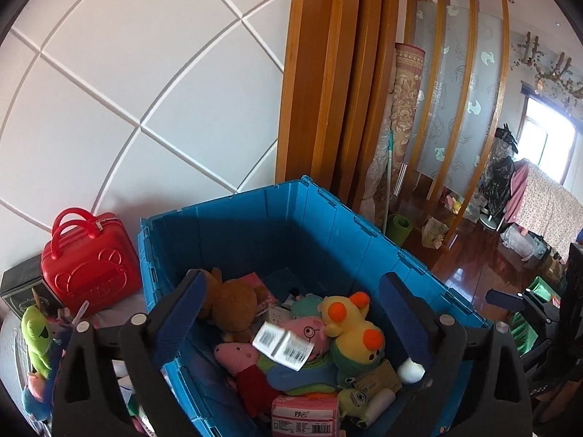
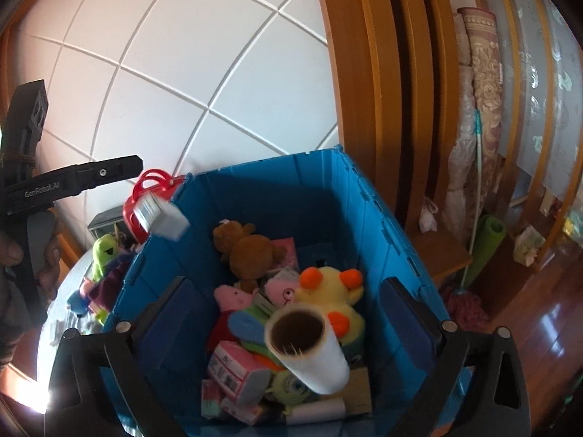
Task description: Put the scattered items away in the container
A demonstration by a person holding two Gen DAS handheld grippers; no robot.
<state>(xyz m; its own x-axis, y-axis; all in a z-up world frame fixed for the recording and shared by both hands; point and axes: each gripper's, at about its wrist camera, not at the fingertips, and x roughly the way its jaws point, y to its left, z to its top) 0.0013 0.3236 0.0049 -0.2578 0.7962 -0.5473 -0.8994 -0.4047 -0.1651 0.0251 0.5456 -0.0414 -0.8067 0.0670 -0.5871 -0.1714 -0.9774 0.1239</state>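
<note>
A blue plastic crate [image 1: 277,218] [image 2: 291,189] holds plush toys, tissue packs and boxes. My left gripper [image 1: 295,313] is open above the crate. A small white barcoded box [image 1: 282,344] is in mid-air between its fingers, also seen falling in the right wrist view [image 2: 160,216]. My right gripper [image 2: 291,324] is open above the crate. A white roll with a brown core [image 2: 309,346] is in mid-air between its fingers, touching neither. A yellow plush duck [image 1: 349,327] [image 2: 328,287] and a brown bear [image 1: 233,302] [image 2: 251,251] lie inside.
A red toy suitcase [image 1: 89,262] stands left of the crate by the white wall. A green plush [image 1: 36,338] [image 2: 104,253] and other small toys lie on the surface left of the crate. Wooden pillars [image 1: 328,73], a rolled carpet and a mop stand to the right.
</note>
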